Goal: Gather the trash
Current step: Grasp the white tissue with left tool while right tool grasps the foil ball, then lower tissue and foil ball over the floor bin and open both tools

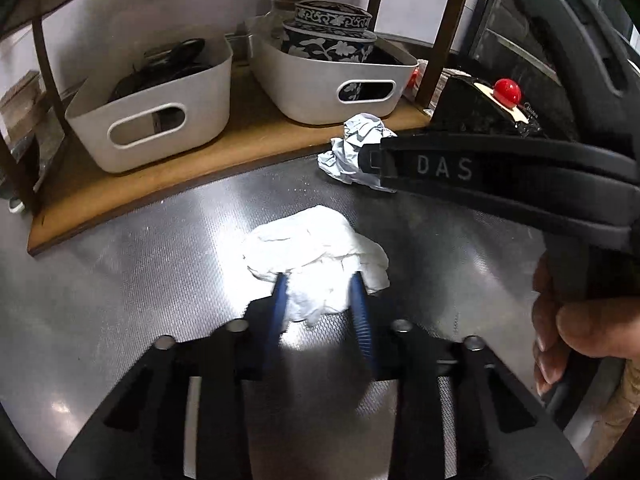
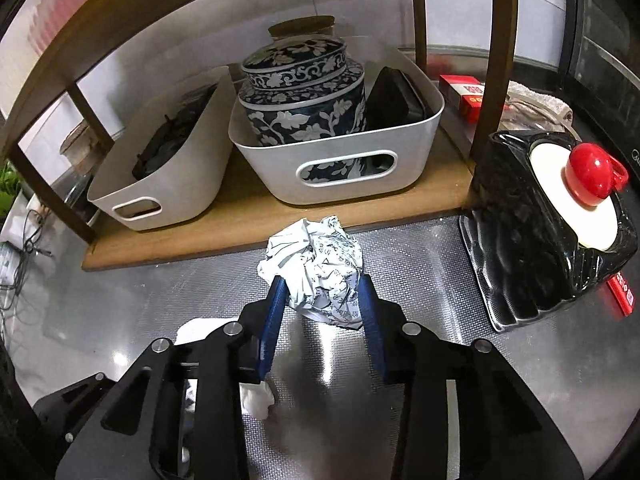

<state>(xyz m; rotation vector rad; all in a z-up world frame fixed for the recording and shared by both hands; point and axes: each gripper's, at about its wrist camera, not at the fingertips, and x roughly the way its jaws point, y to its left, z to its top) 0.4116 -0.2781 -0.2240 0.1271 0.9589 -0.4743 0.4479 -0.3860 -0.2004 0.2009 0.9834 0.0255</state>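
Left gripper (image 1: 320, 292): your blue fingers (image 1: 280, 300) sit on either side of the white tissue (image 1: 316, 256), touching it and pinching its near end against the counter.
White tissue: crumpled wad lying on the metal counter (image 1: 140, 280), in front of the wooden shelf (image 1: 248, 136), lit bright by glare.
Right gripper (image 2: 322, 296): your blue fingers (image 2: 276, 308) are clamped on the printed paper ball (image 2: 320, 268), one on each flank.
Printed paper ball: crumpled, grey-white with print, at the front edge of the wooden shelf; looks to be resting on the counter, but hard to say from this angle. In the left view it shows partly behind your right gripper body.
Right hand (image 1: 576, 320): your fingers wrap the right gripper's handle at the right edge of the left view.
Shelf: two white bins; left bin (image 2: 160, 168) holds dark items, right bin (image 2: 340, 152) holds a blue-and-white lidded jar (image 2: 304, 96) and a dark object.
Right of shelf: black glossy block (image 2: 520, 232) with a red knob (image 2: 592, 176) on a white disc, standing on the counter; red boxes (image 2: 464, 96) behind it.
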